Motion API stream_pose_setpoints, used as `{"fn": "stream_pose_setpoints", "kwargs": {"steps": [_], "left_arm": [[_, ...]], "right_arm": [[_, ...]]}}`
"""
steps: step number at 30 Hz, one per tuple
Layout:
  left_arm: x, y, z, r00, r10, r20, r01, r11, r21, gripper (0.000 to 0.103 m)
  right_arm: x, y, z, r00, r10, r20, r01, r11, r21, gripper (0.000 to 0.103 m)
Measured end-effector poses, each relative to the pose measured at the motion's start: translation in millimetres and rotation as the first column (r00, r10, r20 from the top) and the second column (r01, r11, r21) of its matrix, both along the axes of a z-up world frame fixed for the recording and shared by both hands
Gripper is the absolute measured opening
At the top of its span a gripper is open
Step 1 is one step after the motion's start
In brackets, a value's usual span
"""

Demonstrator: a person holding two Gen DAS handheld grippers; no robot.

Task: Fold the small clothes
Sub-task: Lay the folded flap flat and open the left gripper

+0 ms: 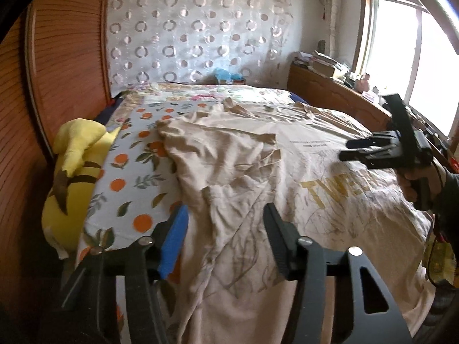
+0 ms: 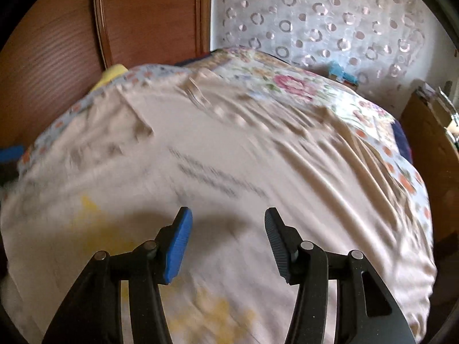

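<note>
Beige T-shirt point(image 1: 287, 172) on quilted bed point(image 1: 137, 177)

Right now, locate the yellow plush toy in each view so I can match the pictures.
Left wrist view: the yellow plush toy lies at the left, wedged between the bed's orange-print sheet and the wooden wardrobe.
Right wrist view: only a yellow tip shows, upper left, behind the beige T-shirt.
Shared landmark: the circle-patterned curtain.

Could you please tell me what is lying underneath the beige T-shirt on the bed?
The beige T-shirt lies on an orange-print sheet, with a floral cover past its far edge. What lies directly beneath its middle is covered.
</note>
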State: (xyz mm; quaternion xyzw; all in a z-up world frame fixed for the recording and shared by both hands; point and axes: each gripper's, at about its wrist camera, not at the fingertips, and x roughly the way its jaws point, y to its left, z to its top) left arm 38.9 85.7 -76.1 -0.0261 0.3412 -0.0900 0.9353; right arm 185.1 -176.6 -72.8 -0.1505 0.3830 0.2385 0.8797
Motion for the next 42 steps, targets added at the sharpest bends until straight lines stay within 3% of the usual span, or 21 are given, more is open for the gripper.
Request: {"fn": "stream_pose_setpoints", "kwargs": {"steps": [4, 7, 8, 9, 26, 28, 29, 42], "left_arm": [[16.7, -4.6, -0.1, 1.000, -0.009, -0.026, 0.010, 1.000, 0.015, 0.047], [26.2, -5.9, 0.1, 0.999, 0.000, -0.033, 0.001, 1.000, 0.021, 0.038], [29.0, -5.4, 0.3, 0.999, 0.004, -0.035, -0.003, 1.000, 0.018, 0.027], [32.0, -4.6, 0.4, 0.999, 0.011, -0.041, -0.010, 1.000, 0.014, 0.023], [53.6, -4.9, -19.0, 0.989, 0.021, -0.144, -0.013, 0.998, 0.057, 0.023], [51.3, -7.3, -18.3, 0.990, 0.005, -0.141, 0.004, 0.998, 0.064, 0.020], [50.2, -8.6, -18.1, 0.990, -0.006, -0.142, 0.015, 0.998, 0.065, 0.009], [17.4, -37.1, 6.4, 0.993, -0.105, -0.044, 0.107, 0.993, 0.044, 0.008]], "right_arm": [[-15.4, -22.2, -1.6, 1.000, -0.018, -0.002, 0.017, 1.000, -0.024, 0.055], [-19.2, -30.0, -2.7, 0.999, -0.033, -0.019, 0.033, 0.999, 0.007, 0.055], [-15.9, -29.4, 1.6, 0.999, -0.034, -0.024, 0.035, 0.999, 0.017, 0.055], [-13.8, -28.5, 4.5, 0.999, -0.035, -0.027, 0.035, 0.999, 0.030, 0.055], [-17.6, -42.1, 6.9, 0.998, -0.058, -0.008, 0.059, 0.997, 0.048, 0.065], [-17.7, -42.4, 7.8, 0.998, -0.058, -0.009, 0.058, 0.997, 0.047, 0.065], [-17.8, -42.8, 8.1, 0.998, -0.058, -0.008, 0.058, 0.997, 0.046, 0.065], [-17.3, -45.4, 8.8, 0.998, -0.060, -0.007, 0.060, 0.997, 0.045, 0.067]]}}
